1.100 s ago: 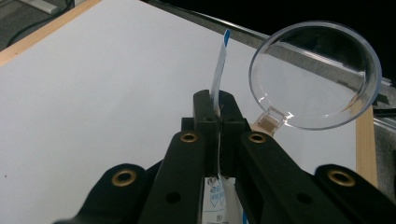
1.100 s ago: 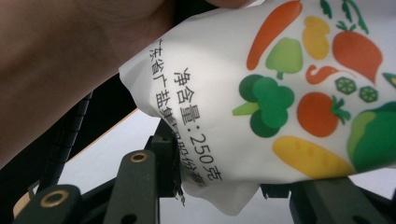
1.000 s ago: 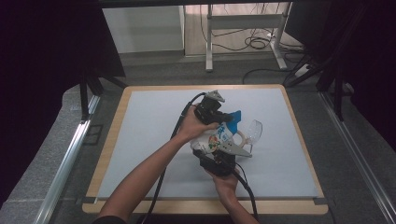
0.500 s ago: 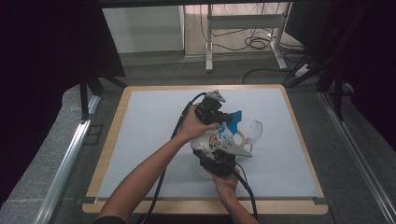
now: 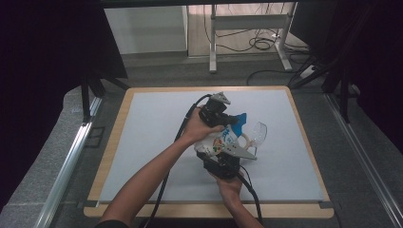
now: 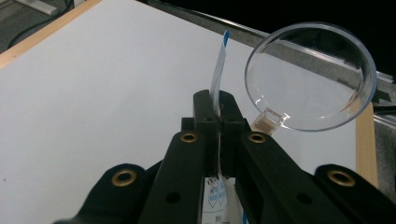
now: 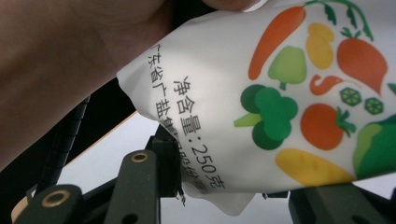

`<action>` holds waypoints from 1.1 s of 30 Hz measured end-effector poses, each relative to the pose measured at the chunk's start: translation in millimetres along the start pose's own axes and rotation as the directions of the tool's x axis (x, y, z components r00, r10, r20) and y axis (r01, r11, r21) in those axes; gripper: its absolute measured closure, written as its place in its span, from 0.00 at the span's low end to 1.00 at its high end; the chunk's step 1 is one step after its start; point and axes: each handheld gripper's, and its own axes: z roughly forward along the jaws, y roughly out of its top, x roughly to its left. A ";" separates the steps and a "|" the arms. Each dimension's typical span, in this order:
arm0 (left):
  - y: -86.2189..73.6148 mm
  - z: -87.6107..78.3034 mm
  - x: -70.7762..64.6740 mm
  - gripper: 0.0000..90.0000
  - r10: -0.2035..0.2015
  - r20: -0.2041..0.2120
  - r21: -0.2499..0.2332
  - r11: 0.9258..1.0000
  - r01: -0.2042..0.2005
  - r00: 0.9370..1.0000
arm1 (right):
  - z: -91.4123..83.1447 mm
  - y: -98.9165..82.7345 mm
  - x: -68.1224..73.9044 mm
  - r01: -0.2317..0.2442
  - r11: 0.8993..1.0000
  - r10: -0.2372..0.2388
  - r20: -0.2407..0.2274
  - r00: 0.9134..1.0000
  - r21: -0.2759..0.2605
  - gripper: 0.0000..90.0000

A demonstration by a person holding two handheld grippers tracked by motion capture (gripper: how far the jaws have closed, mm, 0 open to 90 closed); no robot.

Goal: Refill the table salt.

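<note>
Nearest the person's edge of the table [image 5: 142, 142], the right gripper [image 5: 223, 160] sits in the right hand, its jaws pointing away toward the pouch [image 5: 222, 141], the white packet printed with vegetables that both tools hold at the middle of the white mat. In the right gripper view the pouch [image 7: 280, 107] spreads across the jaws, its lower edge tucked between them; the left-side jaw presses against the crumpled film, so the fingers stand partly apart and clamped on the packet's bottom. Just beyond the pouch, the left gripper [image 5: 216, 114] comes in from the far side of it, held in the left hand [image 5: 195, 130]. In the left gripper view the left gripper [image 6: 218, 105] has its jaws brought fully together, pinching the thin blue-tipped top edge of the pouch [image 6: 218, 70], which stands upright out of the closed tips. Just beside the pouch, on its far right as the high view shows it, a clear round lid [image 5: 256, 133] lies on the mat; in the left gripper view the lid [image 6: 310, 77] sits close past the jaw tips, apart from them.
</note>
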 end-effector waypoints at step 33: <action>0.6 3.6 -1.7 1.00 0.003 0.005 0.008 1.000 -0.003 1.000 | -0.4 0.7 -0.8 -0.001 1.000 0.001 0.004 1.000 -0.005 0.67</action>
